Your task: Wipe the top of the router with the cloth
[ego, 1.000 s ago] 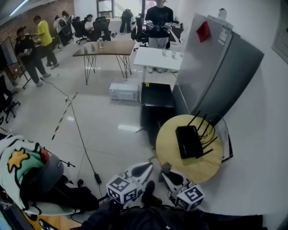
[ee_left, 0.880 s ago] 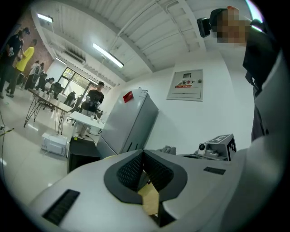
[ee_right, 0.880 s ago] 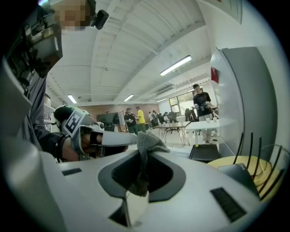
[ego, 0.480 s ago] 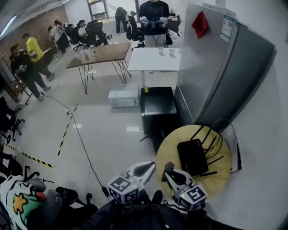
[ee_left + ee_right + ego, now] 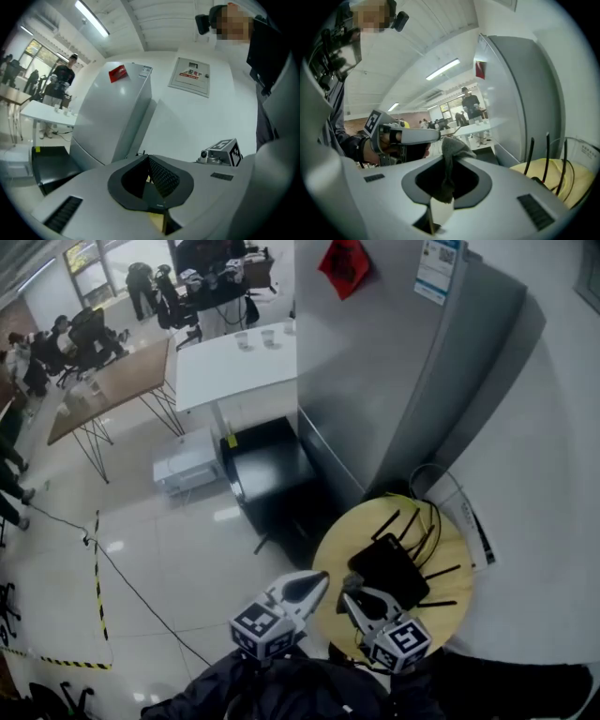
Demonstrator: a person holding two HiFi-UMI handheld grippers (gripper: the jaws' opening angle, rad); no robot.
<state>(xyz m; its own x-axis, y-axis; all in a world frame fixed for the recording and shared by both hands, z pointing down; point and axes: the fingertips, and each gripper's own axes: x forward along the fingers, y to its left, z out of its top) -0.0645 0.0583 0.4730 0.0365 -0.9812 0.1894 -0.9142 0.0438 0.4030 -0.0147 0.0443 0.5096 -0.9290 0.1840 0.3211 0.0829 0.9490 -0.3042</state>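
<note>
cloth in right gripper, near router; left gripper closed, empty

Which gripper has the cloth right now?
The right gripper: its jaws are shut on the grey cloth. The left gripper is shut too, with nothing between its jaws.

Near side of the router lies open — antennas and the grey cabinet crowd its far side.
</note>
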